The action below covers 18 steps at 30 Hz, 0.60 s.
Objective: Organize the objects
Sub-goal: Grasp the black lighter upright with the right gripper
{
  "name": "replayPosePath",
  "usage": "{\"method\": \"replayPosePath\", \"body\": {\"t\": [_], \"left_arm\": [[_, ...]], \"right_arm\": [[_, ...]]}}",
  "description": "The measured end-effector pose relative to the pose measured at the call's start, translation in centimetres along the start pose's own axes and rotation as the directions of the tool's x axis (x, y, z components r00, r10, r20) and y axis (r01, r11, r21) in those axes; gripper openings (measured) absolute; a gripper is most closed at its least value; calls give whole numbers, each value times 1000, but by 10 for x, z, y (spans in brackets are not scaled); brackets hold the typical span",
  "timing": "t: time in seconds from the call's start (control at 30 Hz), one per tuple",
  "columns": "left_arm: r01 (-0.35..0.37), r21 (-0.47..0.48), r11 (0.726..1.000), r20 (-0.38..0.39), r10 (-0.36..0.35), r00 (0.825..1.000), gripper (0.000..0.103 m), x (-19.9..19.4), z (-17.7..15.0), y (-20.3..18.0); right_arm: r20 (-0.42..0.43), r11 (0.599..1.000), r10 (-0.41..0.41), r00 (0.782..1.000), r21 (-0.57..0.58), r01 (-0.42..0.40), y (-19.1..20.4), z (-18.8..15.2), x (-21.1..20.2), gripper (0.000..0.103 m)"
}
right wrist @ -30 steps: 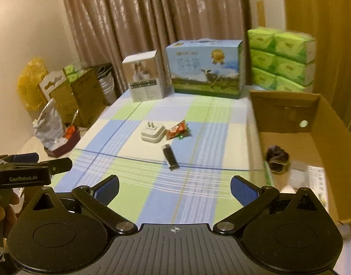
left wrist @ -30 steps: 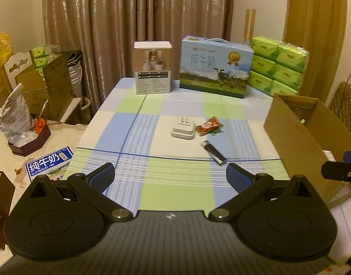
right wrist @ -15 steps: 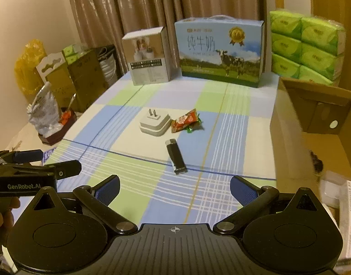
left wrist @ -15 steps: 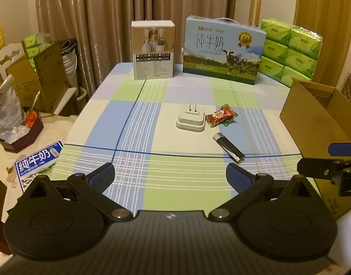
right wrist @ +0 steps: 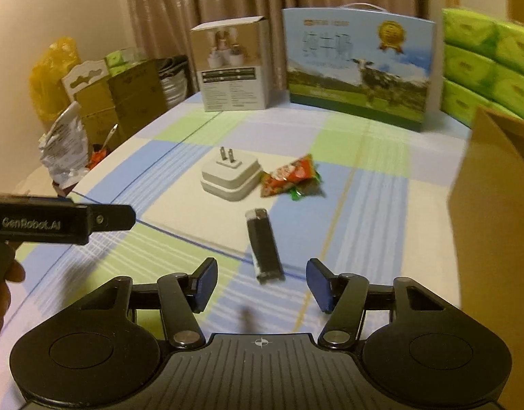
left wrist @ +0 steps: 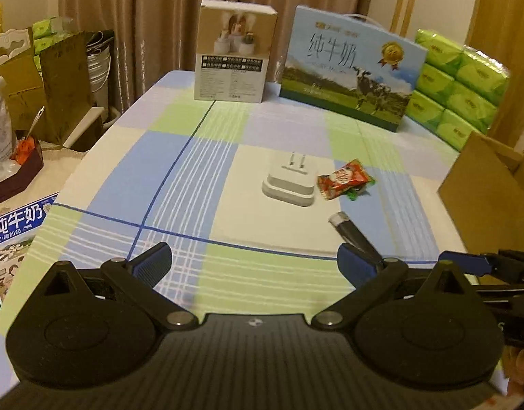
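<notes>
The right hand-held gripper (right wrist: 262,285) is held released above the checked worktop (right wrist: 357,157). Just ahead, a slim black lighter (right wrist: 264,244) is laid flat, long axis running away, silver cap pointed toward the white plug adapter (right wrist: 229,179) beyond. The left hand-held gripper (left wrist: 253,263) is likewise spread, empty.

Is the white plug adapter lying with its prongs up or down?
Prongs up. The white plug adapter rests flat on the checked tablecloth, both metal prongs sticking up from its top face, beside the red snack packet.

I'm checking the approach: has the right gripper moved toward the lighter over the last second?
Yes. The right gripper has advanced toward the lighter, which now lies just ahead of its open fingers, and away from the cardboard box.
</notes>
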<state>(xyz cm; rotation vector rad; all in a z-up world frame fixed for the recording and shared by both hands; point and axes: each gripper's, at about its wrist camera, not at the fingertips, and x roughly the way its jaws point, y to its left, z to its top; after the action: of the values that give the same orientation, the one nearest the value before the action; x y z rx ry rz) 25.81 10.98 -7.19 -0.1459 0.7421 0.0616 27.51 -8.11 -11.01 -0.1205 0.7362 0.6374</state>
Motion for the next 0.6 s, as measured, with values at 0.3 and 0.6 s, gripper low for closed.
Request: {"method": "replayPosePath", "body": {"t": [0.3,0.6], "left_arm": [[-38,42,998,10,38,999,99,44,14,10],[-11,80,997,6,10,1000,99,55,15,4]], "right_arm": [[17,997,-3,1000,-73,4,1,4,46,38],[-7,996,-47,999,-74,46,-2,4,61,19]]}}
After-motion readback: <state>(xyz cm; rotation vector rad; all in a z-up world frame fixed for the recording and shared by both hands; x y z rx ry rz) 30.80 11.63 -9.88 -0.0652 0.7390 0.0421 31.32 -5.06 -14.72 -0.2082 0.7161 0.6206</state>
